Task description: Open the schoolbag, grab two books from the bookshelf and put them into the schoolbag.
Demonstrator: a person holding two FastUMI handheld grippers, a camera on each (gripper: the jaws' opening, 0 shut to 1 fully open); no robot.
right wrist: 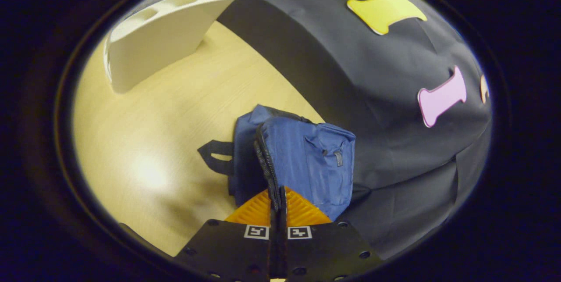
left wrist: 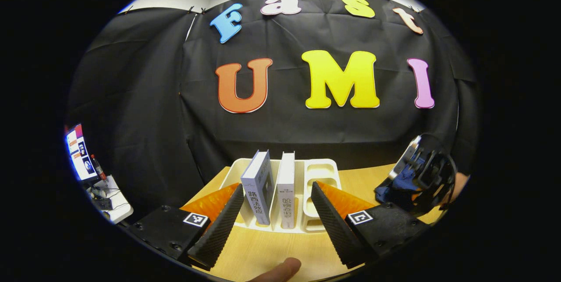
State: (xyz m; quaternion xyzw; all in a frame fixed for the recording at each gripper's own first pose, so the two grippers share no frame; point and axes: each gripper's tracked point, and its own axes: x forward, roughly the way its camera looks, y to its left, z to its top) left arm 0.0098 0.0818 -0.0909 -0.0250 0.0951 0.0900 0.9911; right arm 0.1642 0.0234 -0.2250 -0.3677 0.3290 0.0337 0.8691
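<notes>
In the left gripper view, the left gripper (left wrist: 274, 229) is spread wide, grasping nothing, just in front of the white bookshelf (left wrist: 322, 172) on the wooden worktop (left wrist: 263, 251). Two books stand upright in its slots: the left book (left wrist: 258, 192) leans slightly, the right book (left wrist: 287, 194) stands straight beside it. They sit so close together that closing in could catch both spines or tip one over. To the right of the bookshelf, the right gripper (left wrist: 423, 172) is seen with blue fabric. In the right gripper view, that gripper (right wrist: 278, 212) is clenched on the zipper edge of the blue schoolbag (right wrist: 307, 159), which lies well apart from the bookshelf (right wrist: 162, 32). The thin edge could slip free, letting the mouth fall closed.
</notes>
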